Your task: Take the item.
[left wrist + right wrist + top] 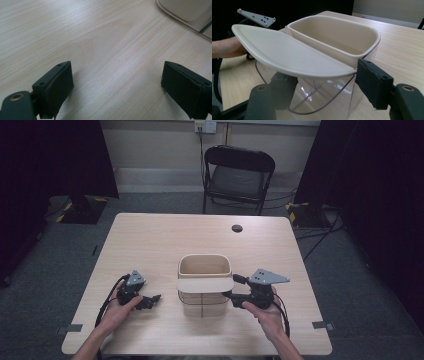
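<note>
A clear container (202,301) with a cream inner basket (204,265) stands near the table's front middle. A cream half-lid (205,284) covers its near half. My right gripper (236,291) is at the container's right side, open. In the right gripper view, the lid's (287,55) pointed end lies between the jaws of my right gripper (327,85), above the clear wall (324,100) and beside the basket (332,32). My left gripper (152,300) rests on the table left of the container, open. In the left gripper view my left gripper (117,87) holds nothing over bare wood, the container's corner (187,10) beyond.
A black folding chair (239,175) stands behind the light wooden table (165,240). A dark round grommet (237,228) sits in the tabletop's far part. Tape marks (70,327) lie near the front corners. Dark curtains hang on both sides.
</note>
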